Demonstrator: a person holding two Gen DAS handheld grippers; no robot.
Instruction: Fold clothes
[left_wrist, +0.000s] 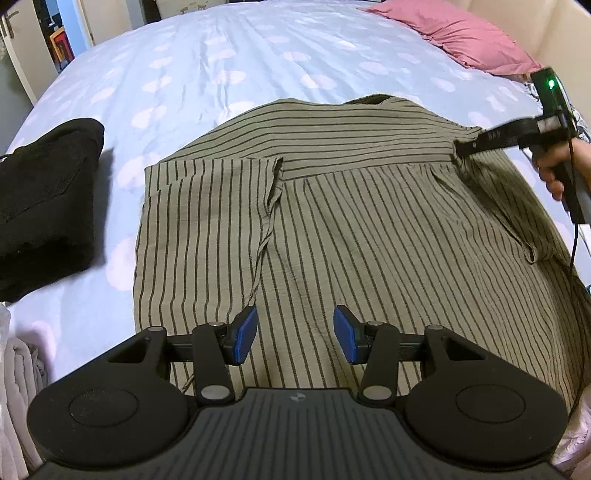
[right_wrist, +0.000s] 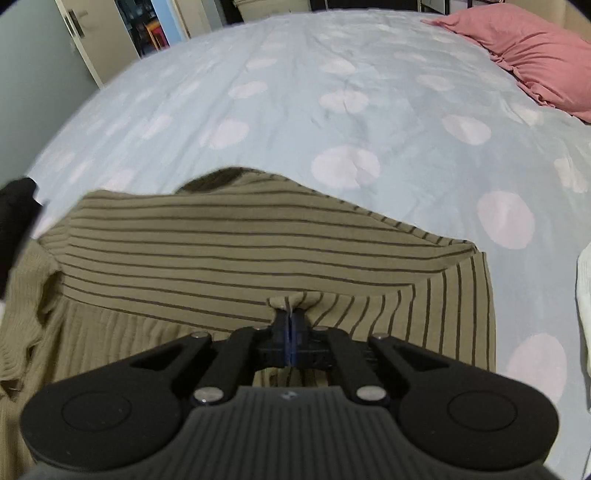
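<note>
Nearest, the left gripper (left_wrist: 295, 338) is held spread over the lower part of the striped shirt (left_wrist: 351, 236) laid flat on the dotted bedsheet (left_wrist: 221, 74), whose shoulder seam is pinched in the pressed-together right gripper (right_wrist: 291, 314), with a pink pillow (left_wrist: 465, 37) seen beyond.

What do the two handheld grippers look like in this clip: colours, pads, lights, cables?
Both are matte black. The left gripper has flat blue pads on linkage arms with silver pivot pins, over a ribbed grey body. The right gripper shows a green light, a thin black cable and a pistol-style handle.
</note>
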